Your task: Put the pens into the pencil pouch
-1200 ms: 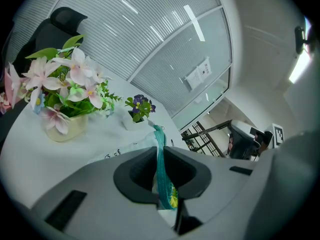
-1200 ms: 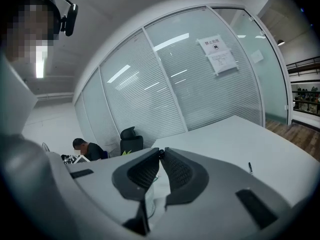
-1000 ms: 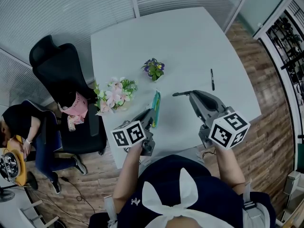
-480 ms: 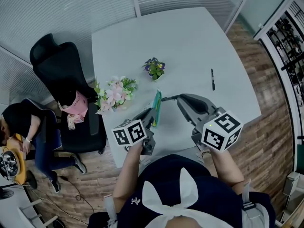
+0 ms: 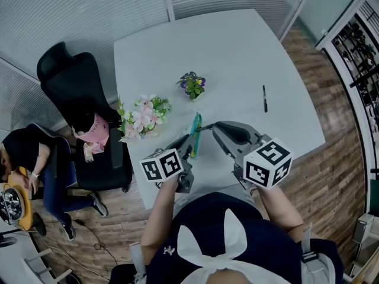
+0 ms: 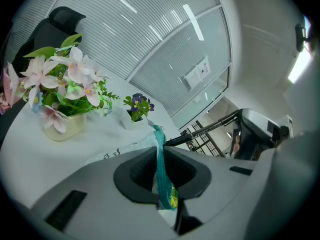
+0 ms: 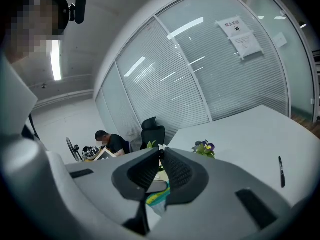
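Left gripper (image 5: 187, 148) — jaws narrow, clamped on pencil pouch (image 5: 195, 134) edge, likely steadying it; right gripper (image 5: 217, 126) pinches black pen (image 5: 205, 127), tip just beside pouch; second pen (image 5: 265, 99) — on table (image 5: 237, 52), well apart.

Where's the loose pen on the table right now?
Head view: the loose pen lies on the table's right side, beyond the right gripper, right of the purple flowers.

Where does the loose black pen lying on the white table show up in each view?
Head view: loose pen right of centre, lying alone.
Left gripper view: not in it.
Right gripper view: lower right, near the edge.
Shared landmark: the purple flower pot, seen in all three.
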Available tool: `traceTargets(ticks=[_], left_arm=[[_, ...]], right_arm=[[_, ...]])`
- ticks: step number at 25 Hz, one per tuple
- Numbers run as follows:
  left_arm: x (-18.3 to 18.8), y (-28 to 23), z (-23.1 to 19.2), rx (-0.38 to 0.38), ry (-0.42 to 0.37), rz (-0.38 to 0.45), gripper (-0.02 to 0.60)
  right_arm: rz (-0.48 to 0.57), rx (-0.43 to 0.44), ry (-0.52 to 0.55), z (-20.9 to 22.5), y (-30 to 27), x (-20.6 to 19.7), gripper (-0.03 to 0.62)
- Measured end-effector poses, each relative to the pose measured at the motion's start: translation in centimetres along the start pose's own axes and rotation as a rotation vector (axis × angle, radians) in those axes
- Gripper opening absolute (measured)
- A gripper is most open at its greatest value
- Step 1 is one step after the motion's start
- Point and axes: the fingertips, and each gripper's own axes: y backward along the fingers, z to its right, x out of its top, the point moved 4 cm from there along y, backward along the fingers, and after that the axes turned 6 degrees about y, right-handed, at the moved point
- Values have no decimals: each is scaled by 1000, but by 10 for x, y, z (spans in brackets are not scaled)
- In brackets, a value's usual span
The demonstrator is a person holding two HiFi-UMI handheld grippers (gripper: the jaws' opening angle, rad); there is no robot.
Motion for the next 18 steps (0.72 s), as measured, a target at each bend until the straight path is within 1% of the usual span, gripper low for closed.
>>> traceTargets(ticks=[18], left_arm=[[0,0,-2,2,6,-2,55]], right_arm=[[-95,6,59,-6,-9,-16,40]])
